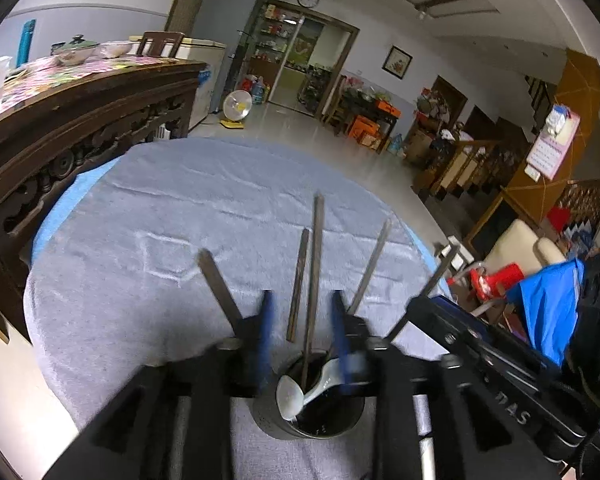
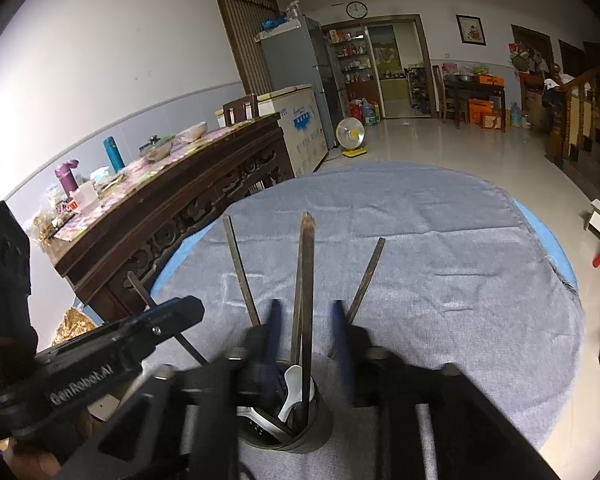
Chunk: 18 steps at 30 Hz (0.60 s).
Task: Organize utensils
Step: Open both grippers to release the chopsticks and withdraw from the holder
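A dark round utensil holder (image 1: 308, 412) stands on the grey towel, right below both grippers; it also shows in the right wrist view (image 2: 288, 420). It holds several dark chopsticks (image 1: 314, 272) (image 2: 306, 280) that fan upward, and white spoons (image 1: 292, 398) (image 2: 290, 390). My left gripper (image 1: 302, 312) is open, its blue-padded fingers either side of the upright chopsticks, gripping nothing. My right gripper (image 2: 306, 320) is open the same way above the holder. The left gripper's body (image 2: 100, 356) shows at the left of the right wrist view; the right gripper's body (image 1: 492, 364) shows in the left wrist view.
The grey towel (image 1: 204, 208) covers a round table with a blue edge (image 2: 556, 244). A carved dark wooden sideboard (image 1: 72, 120) with bowls and bottles stands close on the left. Tiled floor, a fan (image 2: 350, 134) and furniture lie beyond.
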Each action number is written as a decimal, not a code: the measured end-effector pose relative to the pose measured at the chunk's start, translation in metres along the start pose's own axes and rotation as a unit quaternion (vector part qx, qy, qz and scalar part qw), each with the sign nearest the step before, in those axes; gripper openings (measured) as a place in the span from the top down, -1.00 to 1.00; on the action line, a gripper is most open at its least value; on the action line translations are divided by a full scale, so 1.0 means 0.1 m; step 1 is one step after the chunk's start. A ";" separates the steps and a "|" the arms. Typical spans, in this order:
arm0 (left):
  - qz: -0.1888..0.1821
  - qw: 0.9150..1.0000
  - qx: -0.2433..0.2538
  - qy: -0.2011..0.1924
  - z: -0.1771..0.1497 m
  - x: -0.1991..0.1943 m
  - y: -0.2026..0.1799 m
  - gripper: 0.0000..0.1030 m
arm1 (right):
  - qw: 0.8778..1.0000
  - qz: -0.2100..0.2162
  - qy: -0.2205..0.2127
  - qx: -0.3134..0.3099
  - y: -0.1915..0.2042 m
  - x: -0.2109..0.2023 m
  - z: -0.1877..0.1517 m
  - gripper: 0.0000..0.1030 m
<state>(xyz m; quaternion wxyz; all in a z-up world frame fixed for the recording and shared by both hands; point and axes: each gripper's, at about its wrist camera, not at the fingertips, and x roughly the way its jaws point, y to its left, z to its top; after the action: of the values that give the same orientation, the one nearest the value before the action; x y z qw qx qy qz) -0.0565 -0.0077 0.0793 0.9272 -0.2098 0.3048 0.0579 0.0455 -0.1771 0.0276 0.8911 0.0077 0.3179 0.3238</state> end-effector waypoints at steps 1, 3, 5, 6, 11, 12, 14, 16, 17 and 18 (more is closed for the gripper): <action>0.002 1.000 -0.004 -0.007 0.02 -0.03 0.02 0.19 | 1.000 0.001 -0.003 0.001 0.00 -0.02 0.01 0.27; 0.004 1.000 -0.010 -0.013 0.07 -0.07 0.07 0.19 | 1.000 0.004 -0.012 0.004 -0.01 -0.09 0.04 0.27; 0.008 1.000 -0.020 -0.017 0.13 -0.11 0.13 0.19 | 1.000 0.010 -0.021 0.011 -0.04 -0.17 0.08 0.26; 0.009 1.000 -0.023 -0.018 0.14 -0.12 0.15 0.19 | 1.000 0.012 -0.025 0.014 -0.05 -0.20 0.10 0.26; 0.019 0.998 -0.046 -0.029 0.21 -0.21 0.28 0.00 | 0.998 0.018 -0.044 0.031 -0.16 -0.38 0.16 0.05; 0.020 0.998 -0.049 -0.031 0.22 -0.23 0.30 -0.03 | 0.998 0.019 -0.049 0.036 -0.18 -0.41 0.17 0.01; 0.020 0.998 -0.052 -0.034 0.24 -0.26 0.33 -0.03 | 0.997 0.021 -0.052 0.044 -0.23 -0.45 0.18 0.01; 0.019 0.998 -0.052 -0.036 0.26 -0.29 0.31 -0.07 | 0.997 0.020 -0.054 0.050 -0.27 -0.47 0.19 0.01; 0.018 0.998 -0.052 -0.037 0.26 -0.30 0.31 -0.09 | 0.997 0.019 -0.054 0.054 -0.29 -0.47 0.19 0.01; 0.017 0.998 -0.052 -0.039 0.26 -0.31 0.30 -0.13 | 0.997 0.019 -0.054 0.056 -0.30 -0.47 0.19 0.01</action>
<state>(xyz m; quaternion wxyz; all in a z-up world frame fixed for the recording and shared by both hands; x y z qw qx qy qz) -0.0741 0.0315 0.1058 0.9251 -0.2497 0.2689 0.0977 0.0460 -0.2249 0.0623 0.8986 0.0811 0.2871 0.3218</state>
